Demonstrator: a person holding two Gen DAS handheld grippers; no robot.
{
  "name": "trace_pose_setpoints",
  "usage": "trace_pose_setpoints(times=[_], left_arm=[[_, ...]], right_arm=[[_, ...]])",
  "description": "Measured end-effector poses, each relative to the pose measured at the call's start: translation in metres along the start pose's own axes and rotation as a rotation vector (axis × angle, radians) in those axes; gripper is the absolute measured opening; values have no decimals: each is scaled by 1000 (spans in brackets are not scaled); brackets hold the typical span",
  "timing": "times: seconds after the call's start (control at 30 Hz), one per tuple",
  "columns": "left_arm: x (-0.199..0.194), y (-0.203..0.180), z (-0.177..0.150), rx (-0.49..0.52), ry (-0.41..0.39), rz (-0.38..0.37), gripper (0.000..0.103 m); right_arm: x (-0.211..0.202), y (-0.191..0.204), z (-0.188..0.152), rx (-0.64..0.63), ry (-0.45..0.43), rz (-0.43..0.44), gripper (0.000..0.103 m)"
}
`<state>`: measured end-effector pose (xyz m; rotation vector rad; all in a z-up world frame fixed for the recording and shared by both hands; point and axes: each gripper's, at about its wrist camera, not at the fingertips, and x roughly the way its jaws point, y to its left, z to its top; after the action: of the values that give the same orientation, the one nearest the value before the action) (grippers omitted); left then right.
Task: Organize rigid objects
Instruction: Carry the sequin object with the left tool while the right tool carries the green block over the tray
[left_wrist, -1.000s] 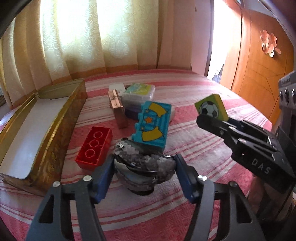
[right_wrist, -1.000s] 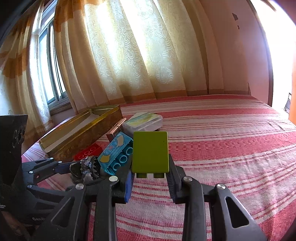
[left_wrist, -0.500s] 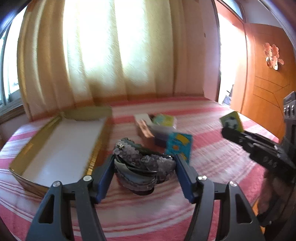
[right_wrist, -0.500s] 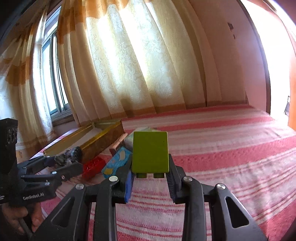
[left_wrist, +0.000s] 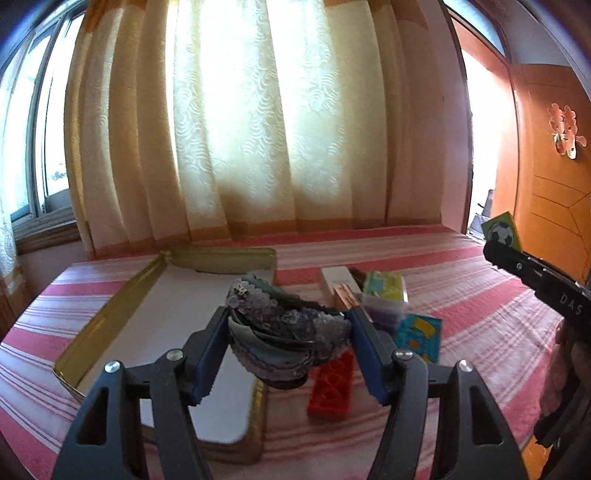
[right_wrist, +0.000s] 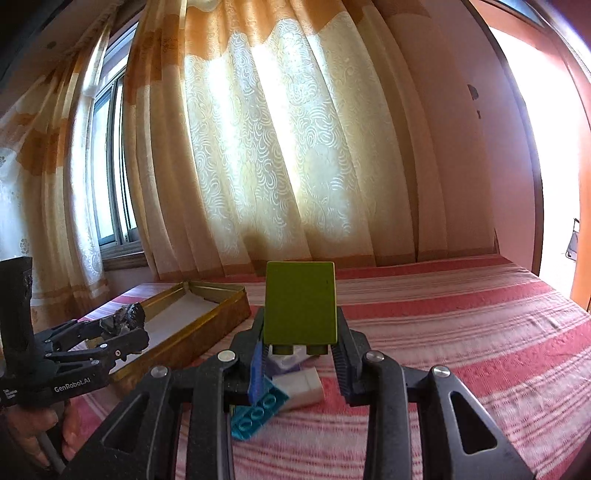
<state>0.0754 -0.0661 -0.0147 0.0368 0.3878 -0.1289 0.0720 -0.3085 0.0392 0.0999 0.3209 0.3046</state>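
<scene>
My left gripper (left_wrist: 288, 354) is shut on a grey sequined hair accessory (left_wrist: 284, 332) and holds it above the right edge of the gold tin box (left_wrist: 110, 321). My right gripper (right_wrist: 299, 350) is shut on a green block (right_wrist: 300, 302) with a football picture, also seen in the left wrist view (left_wrist: 501, 232), raised above the bed. A red brick (left_wrist: 330, 387), a blue brick (left_wrist: 419, 336) and a small clear case (left_wrist: 384, 295) lie on the striped bed right of the tin. The left gripper with its load shows at the left of the right wrist view (right_wrist: 122, 332).
The gold tin (right_wrist: 192, 317) is open with a white floor. A copper-coloured box (left_wrist: 340, 291) lies by the clear case. The blue brick (right_wrist: 258, 410) and a white block (right_wrist: 303, 386) lie under my right gripper. Curtains hang behind the bed; an orange door (left_wrist: 554, 166) stands right.
Both grippers have risen off the bed with their loads. The left one has moved left, over the tin's right edge; the right one now sits above the blue brick.
</scene>
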Motion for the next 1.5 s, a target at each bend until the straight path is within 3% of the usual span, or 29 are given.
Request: trace_pose_setpoints(times=[0.27,1.0,1.5], left_arm=[[11,14,1,3,-30,66,64],[11,47,1,-56,-41,100,64],[14,85,0,-117,-23,172,64]], right_arm=[[25,12,7,-18,-11,-2,34],[59,72,0,-126,17,46,34],[76,116,-3,-182,30,111,34]])
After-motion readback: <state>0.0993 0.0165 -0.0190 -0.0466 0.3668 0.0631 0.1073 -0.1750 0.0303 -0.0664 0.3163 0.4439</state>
